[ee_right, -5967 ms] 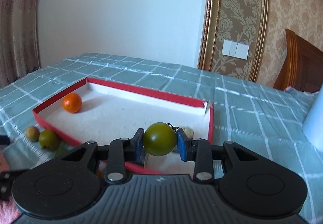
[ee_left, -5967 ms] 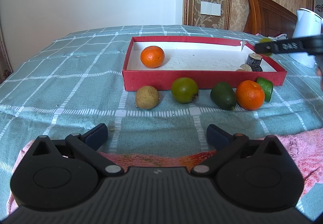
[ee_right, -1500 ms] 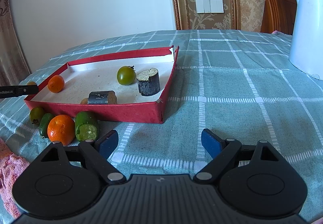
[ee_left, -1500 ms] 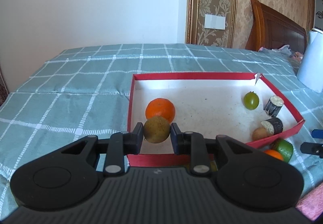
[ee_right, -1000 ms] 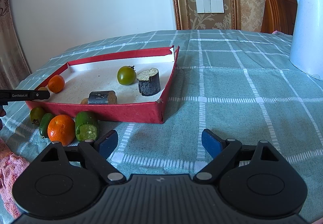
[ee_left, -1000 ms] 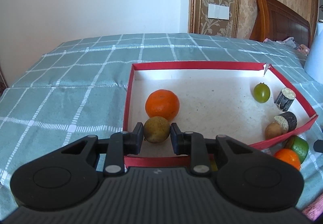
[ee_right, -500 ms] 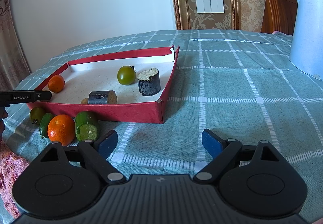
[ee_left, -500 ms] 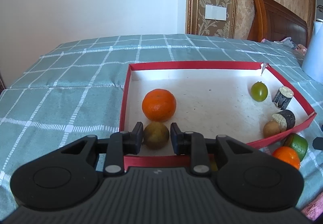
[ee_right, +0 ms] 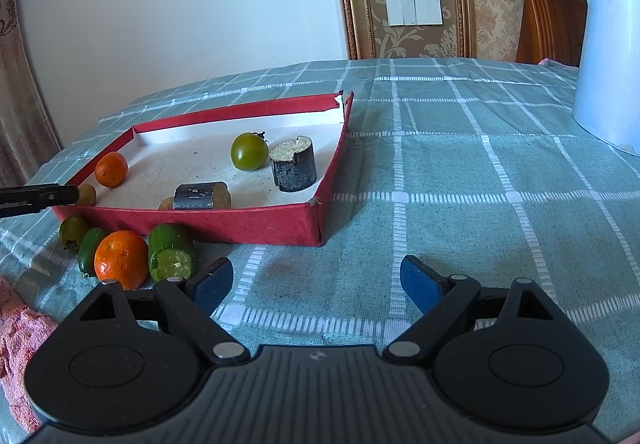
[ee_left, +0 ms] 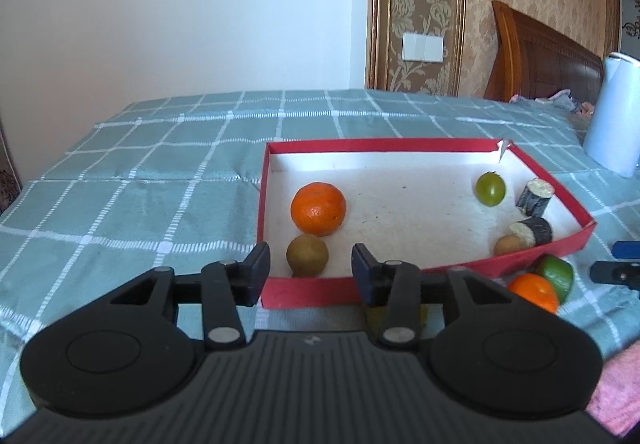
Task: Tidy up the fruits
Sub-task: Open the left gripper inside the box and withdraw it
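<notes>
My left gripper [ee_left: 311,260]: jaws have just been opening, brown fruit [ee_left: 307,255] sits loose between them on the tray [ee_left: 404,144] floor, lower centre of frame, just below the orange [ee_left: 318,208]. My right gripper [ee_right: 316,281]: jaws wide apart, holding nothing, over bare bedspread [ee_right: 460,171]. More fruit lies outside the tray's front wall, lower left.

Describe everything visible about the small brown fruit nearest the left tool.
The small brown fruit is round, dull olive-brown and matte, with a rough-looking skin. It rests on the white floor of the red box, in its near left corner, just in front of the orange. The left tool has just been opening: the fruit sits between its pads, neither pressing on it.
</notes>
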